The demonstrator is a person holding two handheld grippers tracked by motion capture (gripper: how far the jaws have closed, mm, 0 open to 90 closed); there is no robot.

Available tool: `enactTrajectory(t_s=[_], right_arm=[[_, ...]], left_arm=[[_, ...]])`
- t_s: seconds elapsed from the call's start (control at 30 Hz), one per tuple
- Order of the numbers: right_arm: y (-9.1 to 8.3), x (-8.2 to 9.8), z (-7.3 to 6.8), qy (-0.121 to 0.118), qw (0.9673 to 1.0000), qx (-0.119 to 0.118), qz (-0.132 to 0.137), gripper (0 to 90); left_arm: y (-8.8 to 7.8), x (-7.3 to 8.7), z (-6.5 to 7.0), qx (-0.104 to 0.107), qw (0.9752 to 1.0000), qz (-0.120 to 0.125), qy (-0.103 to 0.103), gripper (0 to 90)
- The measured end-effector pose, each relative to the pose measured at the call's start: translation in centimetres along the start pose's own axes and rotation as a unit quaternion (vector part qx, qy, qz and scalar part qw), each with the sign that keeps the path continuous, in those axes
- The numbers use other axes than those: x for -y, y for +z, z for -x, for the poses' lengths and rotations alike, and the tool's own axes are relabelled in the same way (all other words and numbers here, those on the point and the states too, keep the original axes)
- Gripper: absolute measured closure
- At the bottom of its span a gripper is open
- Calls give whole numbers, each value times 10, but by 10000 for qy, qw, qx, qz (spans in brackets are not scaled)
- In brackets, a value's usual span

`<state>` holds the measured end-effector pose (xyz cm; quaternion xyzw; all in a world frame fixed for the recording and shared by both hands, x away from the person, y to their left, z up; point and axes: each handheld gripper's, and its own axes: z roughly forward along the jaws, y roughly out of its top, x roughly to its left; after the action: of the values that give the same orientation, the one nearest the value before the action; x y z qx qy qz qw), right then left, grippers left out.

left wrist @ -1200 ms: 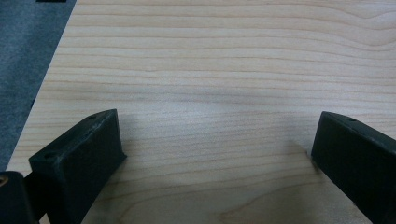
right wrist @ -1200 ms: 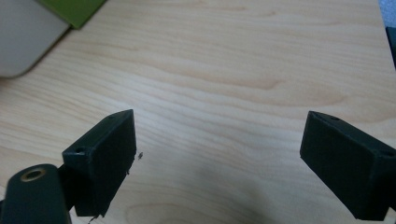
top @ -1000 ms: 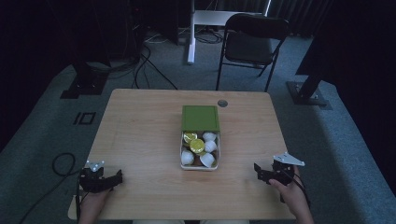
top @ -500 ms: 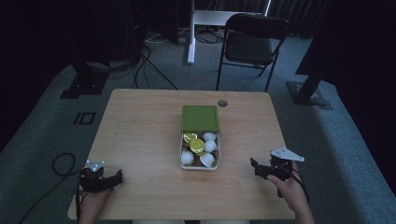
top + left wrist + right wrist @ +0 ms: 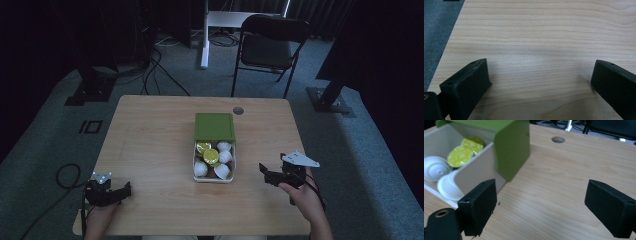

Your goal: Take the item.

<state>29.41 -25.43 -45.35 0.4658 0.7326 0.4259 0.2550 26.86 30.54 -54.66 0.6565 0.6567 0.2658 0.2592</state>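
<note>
A: Status on the right gripper?

B: Jaws spread wide, nothing between them. It sits near the table's right edge, pointed at the box mid-table, well apart from it.

A: Left gripper?

B: Also spread, holding nothing, low over bare wood at the near-left corner.

A: The box?

B: White tray half out of a green sleeve. Coffee capsules inside: white cup ones, two with yellow foil lids.

A: How do they handle?

B: My guess: light, thin-walled plastic, smooth, foil easy to puncture. Squeeze hard and a capsule dents or squirts out. Take one across the rim or upper body, gentle close. Can't tell from this angle how tightly they're packed, so getting a jaw between them may be fiddly.

A: And the box itself?

B: Probably light card, will slide if nudged.
</note>
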Motion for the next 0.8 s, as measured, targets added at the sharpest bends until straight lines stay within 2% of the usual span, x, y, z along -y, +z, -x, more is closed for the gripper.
enactTrajectory(t_s=[0.4,0.8], right_arm=[[4,-26,-30,-345,9988,-299,203,104],[14,-49,-65,-721,9948,-641,327,105]], left_arm=[[0,0,0,0,10000,1,1,21],[0,0,0,0,10000,0,3,21]])
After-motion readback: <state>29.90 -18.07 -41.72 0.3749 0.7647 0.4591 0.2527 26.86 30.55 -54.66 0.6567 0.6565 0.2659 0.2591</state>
